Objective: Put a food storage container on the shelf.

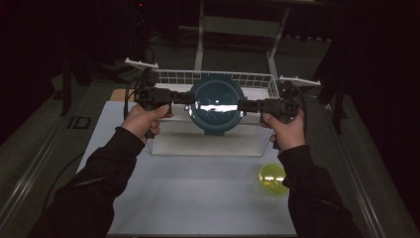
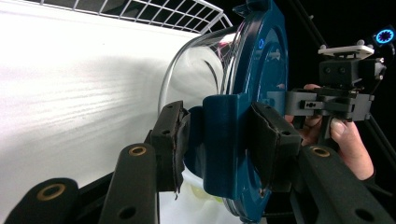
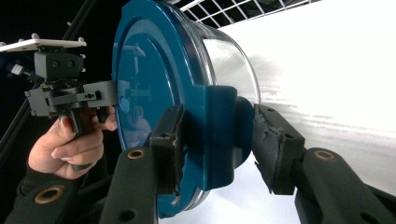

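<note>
A round container with a dark teal lid (image 1: 216,101) and a clear glass bowl is held up on edge between my two grippers, lid toward the person. My left gripper (image 1: 189,97) is shut on the teal side clip (image 2: 224,135) at the lid's left edge, its pads (image 2: 170,140) pressed on both sides. My right gripper (image 1: 243,105) is shut on the opposite clip (image 3: 217,135) in the same way. In the left gripper view the glass bowl (image 2: 196,65) bulges toward the white surface. Each gripper view shows the other hand and its gripper (image 2: 336,98) (image 3: 70,98) beyond the lid.
A white wire basket (image 1: 173,77) stands under and behind the container. A small yellow-green dish (image 1: 272,177) sits on the white mat (image 1: 198,198) near the right forearm. A metal table frame (image 1: 237,25) stands behind, in the dark.
</note>
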{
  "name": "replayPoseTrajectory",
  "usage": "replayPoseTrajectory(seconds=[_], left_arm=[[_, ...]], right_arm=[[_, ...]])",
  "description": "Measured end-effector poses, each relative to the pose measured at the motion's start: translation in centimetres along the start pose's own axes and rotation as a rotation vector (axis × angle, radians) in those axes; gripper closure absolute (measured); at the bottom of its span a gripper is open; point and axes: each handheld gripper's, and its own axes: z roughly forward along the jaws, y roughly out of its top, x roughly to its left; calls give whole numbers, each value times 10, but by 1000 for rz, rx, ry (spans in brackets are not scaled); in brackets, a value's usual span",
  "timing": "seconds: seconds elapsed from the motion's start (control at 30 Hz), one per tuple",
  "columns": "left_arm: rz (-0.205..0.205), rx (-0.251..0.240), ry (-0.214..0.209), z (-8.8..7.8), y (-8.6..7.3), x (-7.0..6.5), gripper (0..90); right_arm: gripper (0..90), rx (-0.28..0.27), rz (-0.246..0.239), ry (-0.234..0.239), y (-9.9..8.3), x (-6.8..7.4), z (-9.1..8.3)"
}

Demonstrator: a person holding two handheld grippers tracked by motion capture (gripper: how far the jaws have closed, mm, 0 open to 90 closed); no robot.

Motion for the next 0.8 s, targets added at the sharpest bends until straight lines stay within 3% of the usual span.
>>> replayPoseTrajectory(seconds=[0.2, 0.43, 0.57, 0.73, 0.8], left_arm=[[-40, 1, -4, 4, 4, 12, 566], [-61, 19, -1, 8, 12, 15, 561], [-85, 33, -13, 11, 14, 22, 553], [-119, 36, -11, 16, 16, 31, 540], [-114, 33, -9, 17, 16, 33, 538]], right_arm=[[551, 18, 25, -19, 7, -6, 9], [542, 31, 71, -14, 13, -10, 12], [530, 39, 72, -43, 16, -10, 14], [508, 44, 111, -55, 20, -16, 20], [510, 39, 106, -73, 22, -16, 22]])
